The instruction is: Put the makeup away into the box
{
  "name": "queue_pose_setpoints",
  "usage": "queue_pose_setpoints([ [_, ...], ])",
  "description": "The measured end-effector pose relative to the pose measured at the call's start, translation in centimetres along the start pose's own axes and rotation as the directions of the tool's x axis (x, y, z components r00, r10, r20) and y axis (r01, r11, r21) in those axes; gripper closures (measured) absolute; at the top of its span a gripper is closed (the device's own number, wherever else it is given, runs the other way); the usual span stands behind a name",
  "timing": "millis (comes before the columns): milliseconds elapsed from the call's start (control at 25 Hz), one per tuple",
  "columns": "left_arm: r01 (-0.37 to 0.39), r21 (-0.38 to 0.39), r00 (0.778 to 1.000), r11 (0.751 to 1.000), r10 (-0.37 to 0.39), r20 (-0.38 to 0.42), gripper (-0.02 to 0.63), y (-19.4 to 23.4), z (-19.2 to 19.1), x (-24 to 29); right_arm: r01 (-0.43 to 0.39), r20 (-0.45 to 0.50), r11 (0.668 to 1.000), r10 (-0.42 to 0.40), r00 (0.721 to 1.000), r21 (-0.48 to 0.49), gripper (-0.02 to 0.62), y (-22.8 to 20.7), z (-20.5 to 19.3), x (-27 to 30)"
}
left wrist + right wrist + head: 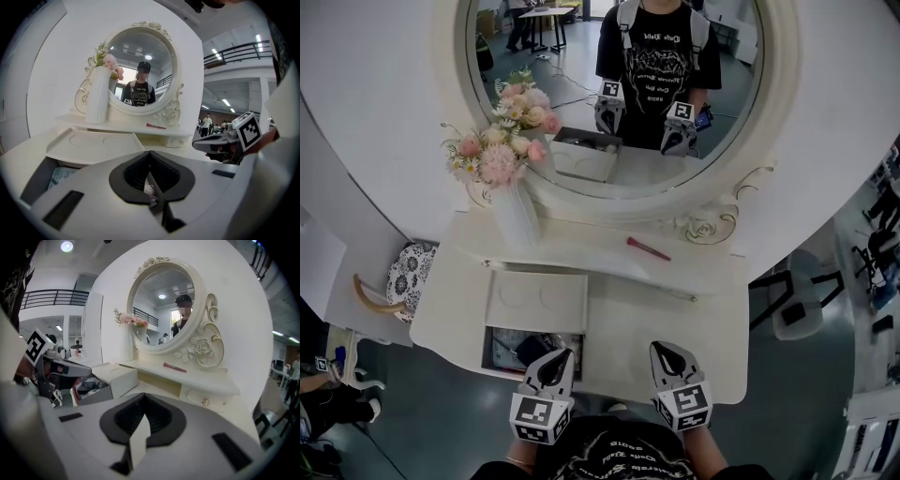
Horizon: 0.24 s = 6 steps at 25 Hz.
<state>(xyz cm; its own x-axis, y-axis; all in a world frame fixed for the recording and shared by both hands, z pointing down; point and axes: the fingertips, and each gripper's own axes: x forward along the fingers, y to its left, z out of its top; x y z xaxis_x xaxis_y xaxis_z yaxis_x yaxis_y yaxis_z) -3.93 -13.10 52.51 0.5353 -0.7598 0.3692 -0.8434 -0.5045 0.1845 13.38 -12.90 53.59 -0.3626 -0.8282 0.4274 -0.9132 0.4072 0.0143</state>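
**Left gripper [554, 358] and right gripper [667, 352] both shut, makeup out on the shelf**

Left gripper and right gripper hover side by side over the near edge of the white dressing table [656, 309]. Each has its jaws pressed together. The right gripper view shows nothing between its jaws. The left gripper view shows only a small pale speck at the seam, which I cannot identify and which does not look like a held thing.

The slim red makeup stick [648, 247] lies flat on the raised white shelf under the round white-framed mirror [769, 141], well apart from both grippers. The open white box [536, 300] sits at the table's left, just ahead of the left gripper, with its lid tipped up and dark items already inside.

The likely trouble is the pick itself. The stick is thin and lies flat, so jaws opened too little or lowered off-centre could push it along until it rolls off the shelf's front edge. A reach from the left could brush the tall white ribbed vase of pink flowers [517, 216]. On the way back, a low carry could catch the raised lid and knock it shut.
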Motion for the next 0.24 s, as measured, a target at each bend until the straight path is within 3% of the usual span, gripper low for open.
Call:
queue_pose_setpoints([
  [240,-0.003,-0.001,1.0,1.0,0.003,-0.002,0.591,0.28,-0.19,-0.37,-0.004,0.006,1.0,0.004,1.0,-0.012,0.586,0.33,0.29,0.15],
])
